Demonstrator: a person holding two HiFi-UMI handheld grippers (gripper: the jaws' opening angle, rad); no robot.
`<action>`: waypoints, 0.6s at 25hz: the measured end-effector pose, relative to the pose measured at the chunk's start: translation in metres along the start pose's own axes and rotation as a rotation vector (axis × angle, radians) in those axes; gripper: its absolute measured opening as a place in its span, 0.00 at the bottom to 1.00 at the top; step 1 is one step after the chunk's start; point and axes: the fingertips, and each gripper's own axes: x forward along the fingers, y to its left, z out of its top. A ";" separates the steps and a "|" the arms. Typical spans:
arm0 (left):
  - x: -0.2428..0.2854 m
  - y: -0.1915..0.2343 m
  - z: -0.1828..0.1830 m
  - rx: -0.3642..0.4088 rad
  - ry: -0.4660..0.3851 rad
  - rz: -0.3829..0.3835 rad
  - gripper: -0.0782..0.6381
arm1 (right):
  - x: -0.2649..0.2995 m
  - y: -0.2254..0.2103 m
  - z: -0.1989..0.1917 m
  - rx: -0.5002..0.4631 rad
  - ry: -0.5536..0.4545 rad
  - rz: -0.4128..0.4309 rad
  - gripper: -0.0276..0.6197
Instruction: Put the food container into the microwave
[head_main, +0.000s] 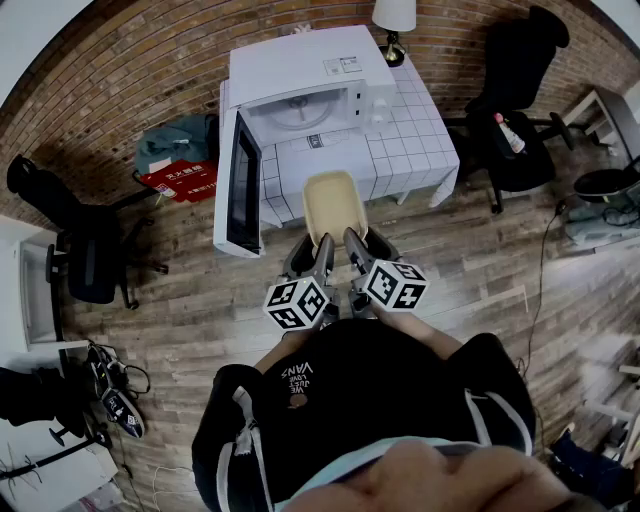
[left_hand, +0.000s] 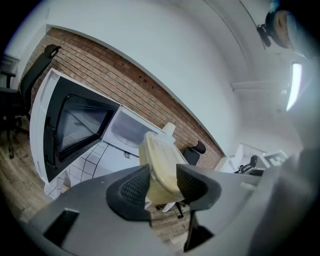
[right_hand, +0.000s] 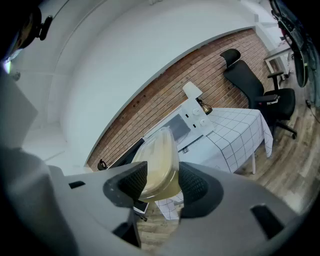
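Observation:
A pale yellow lidded food container (head_main: 334, 204) hangs in the air in front of the table, held from its near end by both grippers. My left gripper (head_main: 322, 246) is shut on its near left edge, with the container (left_hand: 161, 170) squeezed between the ribbed pads. My right gripper (head_main: 352, 240) is shut on the near right edge, and the container (right_hand: 158, 165) fills its jaws. The white microwave (head_main: 305, 85) stands on the table beyond, its door (head_main: 243, 180) swung wide open to the left and the cavity with its glass turntable (head_main: 300, 115) showing.
The table carries a white checked cloth (head_main: 420, 140) and a lamp (head_main: 394, 20) at its back right corner. Black office chairs stand at left (head_main: 75, 240) and at right (head_main: 515, 110). A red box (head_main: 185, 180) and a bag lie on the wood floor left of the table.

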 end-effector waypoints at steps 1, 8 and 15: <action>0.000 0.000 0.000 0.000 0.000 -0.001 0.35 | 0.000 0.000 0.000 0.006 -0.002 0.002 0.33; 0.001 -0.002 -0.002 -0.008 -0.009 0.007 0.35 | -0.001 -0.002 0.001 0.032 -0.002 0.022 0.33; 0.006 -0.008 -0.005 -0.016 -0.022 0.030 0.35 | -0.001 -0.010 0.006 0.036 0.019 0.042 0.33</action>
